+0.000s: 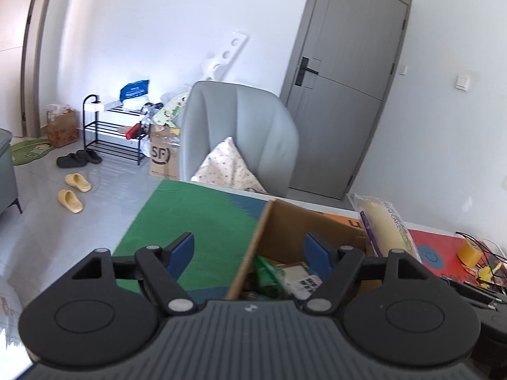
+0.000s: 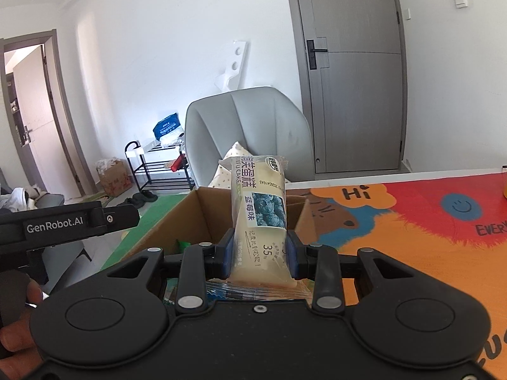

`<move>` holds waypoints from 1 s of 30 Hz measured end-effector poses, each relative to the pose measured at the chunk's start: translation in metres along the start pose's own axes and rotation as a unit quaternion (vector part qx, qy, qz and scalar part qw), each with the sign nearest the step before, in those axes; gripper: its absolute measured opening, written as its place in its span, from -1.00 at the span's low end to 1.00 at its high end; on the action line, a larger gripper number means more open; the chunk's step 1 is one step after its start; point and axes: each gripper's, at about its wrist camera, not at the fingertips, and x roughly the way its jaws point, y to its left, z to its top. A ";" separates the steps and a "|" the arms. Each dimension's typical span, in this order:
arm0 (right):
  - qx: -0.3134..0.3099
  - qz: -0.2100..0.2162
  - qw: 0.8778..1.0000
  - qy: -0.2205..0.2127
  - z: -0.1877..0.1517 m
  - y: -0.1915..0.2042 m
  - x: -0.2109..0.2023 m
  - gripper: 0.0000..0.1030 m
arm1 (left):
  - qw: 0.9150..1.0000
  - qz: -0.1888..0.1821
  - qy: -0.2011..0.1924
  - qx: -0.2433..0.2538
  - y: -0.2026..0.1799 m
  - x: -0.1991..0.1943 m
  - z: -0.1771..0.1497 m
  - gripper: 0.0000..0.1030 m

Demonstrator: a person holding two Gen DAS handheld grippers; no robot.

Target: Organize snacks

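Pinching a wrapped blueberry cake [image 2: 259, 221] near its lower end, the right gripper [image 2: 260, 255] held the packet upright between its blue pads, above the near edge of an open cardboard box [image 2: 190, 218]. The box sat on a worktop [image 2: 412, 221] covered with a bright cartoon mat. The left gripper [image 1: 250, 253] hung over the same box with its fingers spread wide and nothing between them. Inside the box lay a green snack packet [image 1: 266, 272] and other wrappers, too blurred to tell apart. Behind the worktop stood a grey chair [image 1: 240, 133] with a patterned cushion [image 1: 226, 167].
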 end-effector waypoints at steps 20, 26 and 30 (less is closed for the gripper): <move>-0.007 0.022 1.000 0.014 0.001 0.016 -0.003 -0.04 | 1.000 0.027 -0.008 -0.012 0.020 -0.018 0.001 0.72; 0.012 0.022 0.999 0.024 -0.003 0.000 -0.017 0.01 | 1.000 0.024 -0.004 0.006 0.007 -0.029 -0.005 0.78; 0.028 0.011 0.999 0.024 -0.008 -0.014 -0.029 0.13 | 1.000 0.021 0.004 0.018 -0.002 -0.034 -0.011 0.82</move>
